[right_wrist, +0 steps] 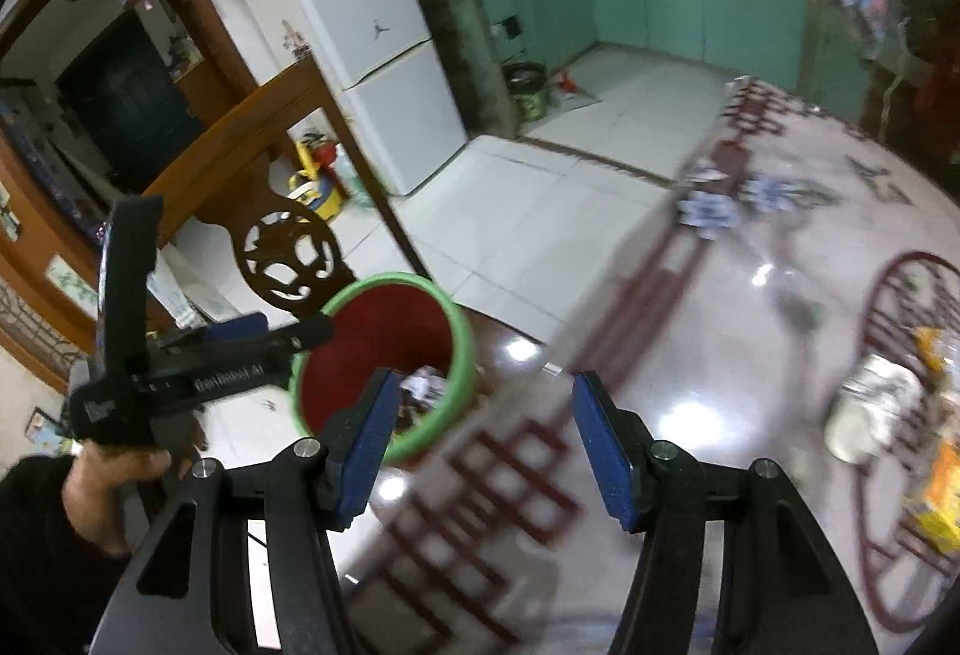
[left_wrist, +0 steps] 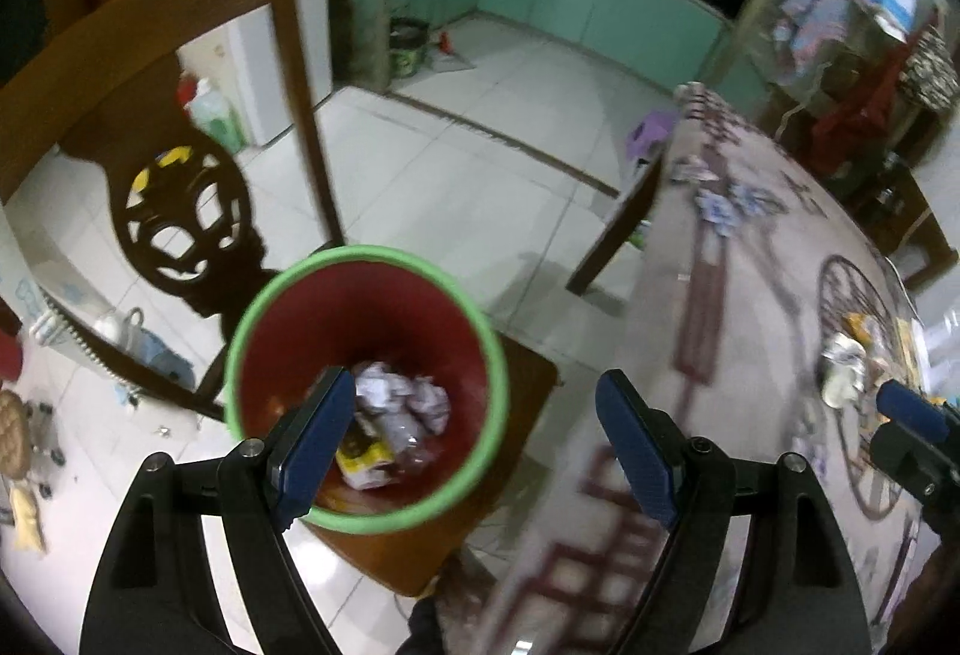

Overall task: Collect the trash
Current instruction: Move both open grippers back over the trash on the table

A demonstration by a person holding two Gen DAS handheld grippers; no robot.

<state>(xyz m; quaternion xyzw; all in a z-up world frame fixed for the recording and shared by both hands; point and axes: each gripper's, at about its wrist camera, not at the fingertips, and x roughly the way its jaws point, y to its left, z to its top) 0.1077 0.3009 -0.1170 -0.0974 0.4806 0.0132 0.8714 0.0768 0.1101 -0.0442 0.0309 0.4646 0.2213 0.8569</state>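
Hovering open-fingered and empty, both grippers (left_wrist: 474, 451) (right_wrist: 480, 442) are seen; trash (right_wrist: 708, 208) left on the worktop (right_wrist: 690, 355) could be knocked floorward.

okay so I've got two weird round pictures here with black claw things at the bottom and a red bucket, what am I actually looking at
Those claws are two hand-held grippers, one in each of a person's hands, each with a wide-angle camera looking along its blue fingers. One picture comes from the left gripper, the other from the right gripper. Both stand open and hold nothing. In the right view you also see the left gripper from the side, gripped by the person's hand. The red bin with a green rim sits on a wooden chair and already holds crumpled paper. Beside it is a patterned table with more scraps and some blurred wrappers on it.
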